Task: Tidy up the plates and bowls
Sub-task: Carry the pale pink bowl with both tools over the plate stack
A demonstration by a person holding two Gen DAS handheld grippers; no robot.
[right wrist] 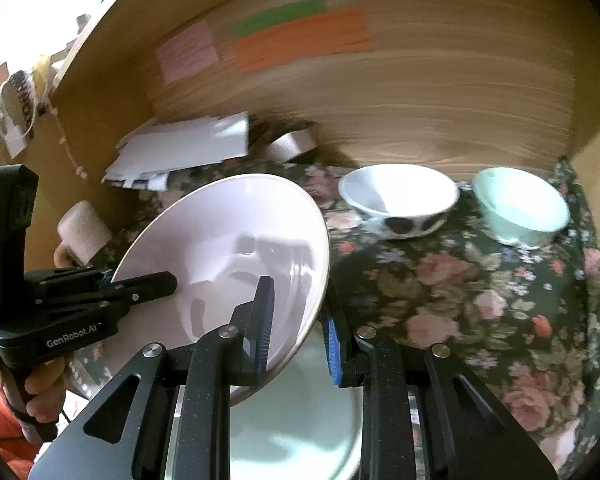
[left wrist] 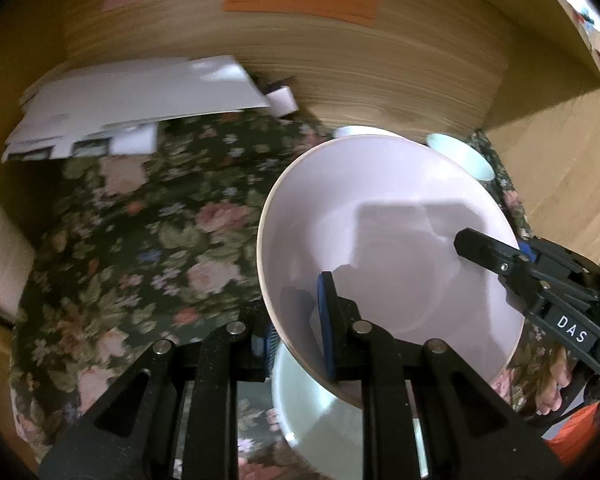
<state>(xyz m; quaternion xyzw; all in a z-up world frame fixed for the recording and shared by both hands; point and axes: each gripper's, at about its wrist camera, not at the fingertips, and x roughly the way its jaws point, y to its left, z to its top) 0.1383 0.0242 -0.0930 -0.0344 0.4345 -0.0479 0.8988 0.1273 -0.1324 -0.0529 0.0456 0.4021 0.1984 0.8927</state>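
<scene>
A pale pink plate (left wrist: 384,236) is held tilted above a pale green plate (left wrist: 312,412) on the floral cloth. My left gripper (left wrist: 300,340) is shut on the pink plate's near rim. My right gripper (right wrist: 296,328) straddles the plate's opposite rim (right wrist: 236,240), one finger inside and one outside, with a small gap at the outer pad. The right gripper also shows in the left wrist view (left wrist: 500,260), and the left gripper in the right wrist view (right wrist: 140,284). A white patterned bowl (right wrist: 398,198) and a mint bowl (right wrist: 520,204) stand at the back.
A stack of white papers (left wrist: 140,100) and a tape roll (right wrist: 292,144) lie at the back by the wooden wall (left wrist: 360,68). A white roll (right wrist: 84,230) sits at the left. The floral cloth (right wrist: 480,300) covers the shelf floor.
</scene>
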